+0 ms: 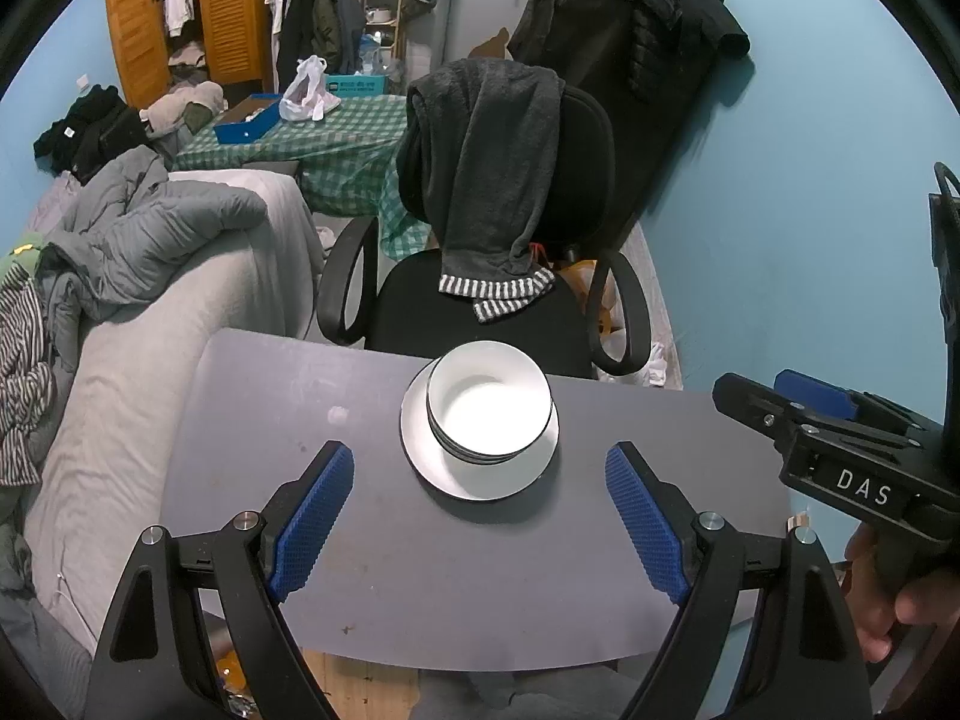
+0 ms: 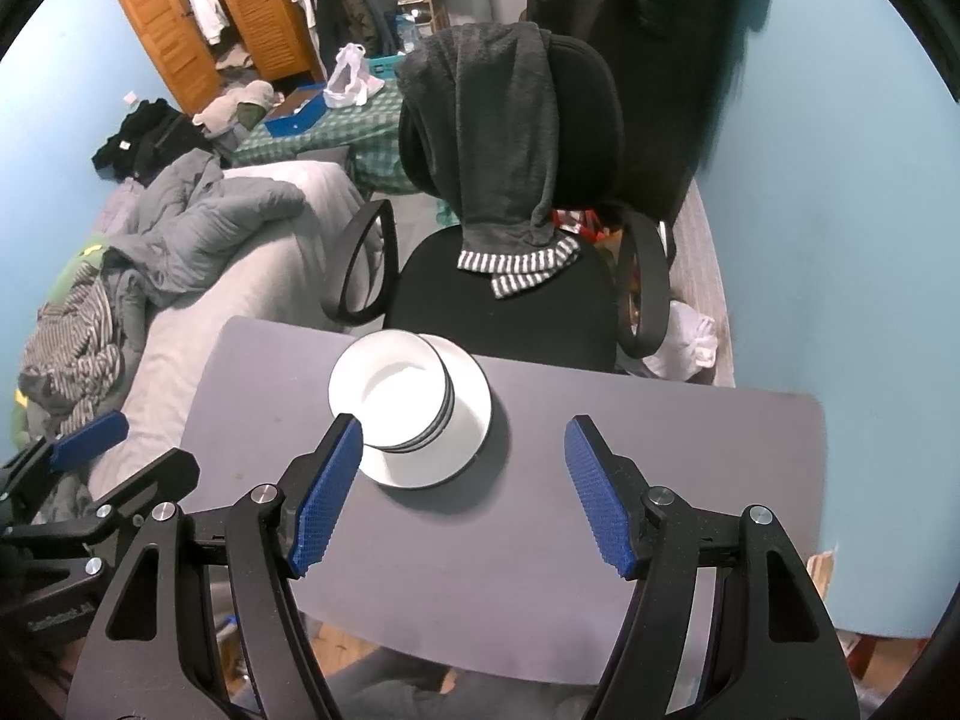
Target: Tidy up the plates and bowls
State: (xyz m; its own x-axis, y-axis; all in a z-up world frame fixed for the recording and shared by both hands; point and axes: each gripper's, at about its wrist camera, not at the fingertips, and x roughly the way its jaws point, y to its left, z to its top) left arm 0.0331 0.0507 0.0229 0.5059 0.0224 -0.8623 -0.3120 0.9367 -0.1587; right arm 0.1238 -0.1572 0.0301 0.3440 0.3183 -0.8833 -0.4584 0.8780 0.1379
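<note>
A stack of white bowls with dark rims sits on a white plate on the grey table. It also shows in the right wrist view: the bowls on the plate. My left gripper is open and empty, above the table just short of the plate. My right gripper is open and empty, to the right of the stack; its left fingertip overlaps the bowls in view. The right gripper's body shows at the right of the left wrist view.
A black office chair draped with a dark garment stands just beyond the table's far edge. A grey bed with piled bedding lies left. The blue wall is close on the right.
</note>
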